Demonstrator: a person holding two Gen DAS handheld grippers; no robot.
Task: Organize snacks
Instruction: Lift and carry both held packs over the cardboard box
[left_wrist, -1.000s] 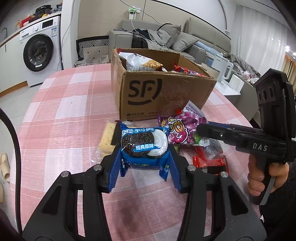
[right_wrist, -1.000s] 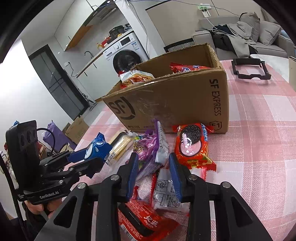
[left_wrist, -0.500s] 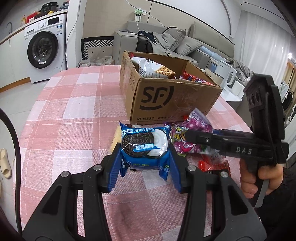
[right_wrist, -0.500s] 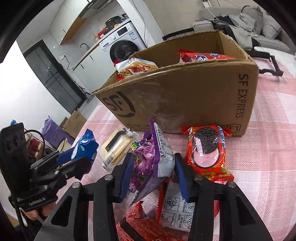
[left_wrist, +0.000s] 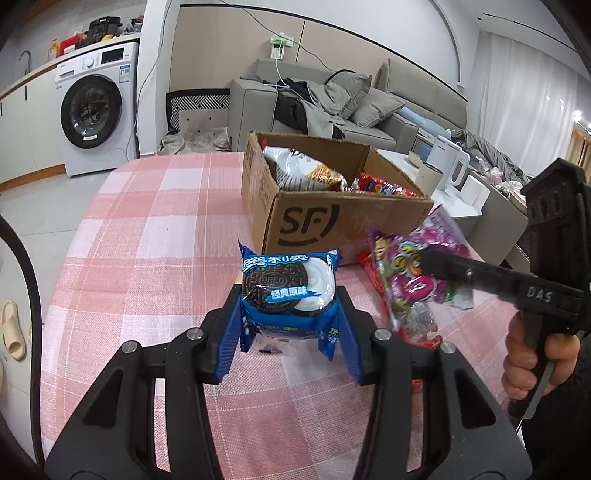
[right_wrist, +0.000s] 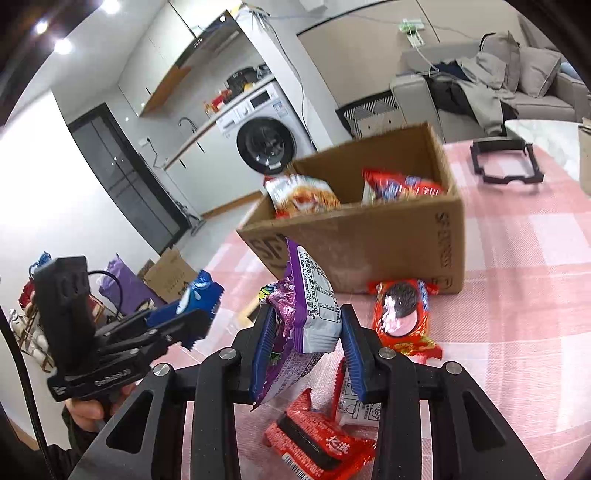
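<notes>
Left wrist view, blue Oreo pack (left_wrist: 290, 291) clamped in left gripper (left_wrist: 290, 332), purple snack bag (right_wrist: 301, 314) clamped in right gripper (right_wrist: 308, 347), cardboard box (left_wrist: 332, 221) seen behind.

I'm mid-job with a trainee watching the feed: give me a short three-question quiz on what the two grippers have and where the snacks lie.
1. True or false: the left gripper is shut on a blue Oreo pack.
2. What does the right gripper hold? A) red Oreo pack B) purple snack bag C) nothing
3. Where does the red Oreo pack lie?

Key:
1. True.
2. B, the purple snack bag.
3. On the checked tablecloth, in front of the cardboard box, not in it.
</notes>
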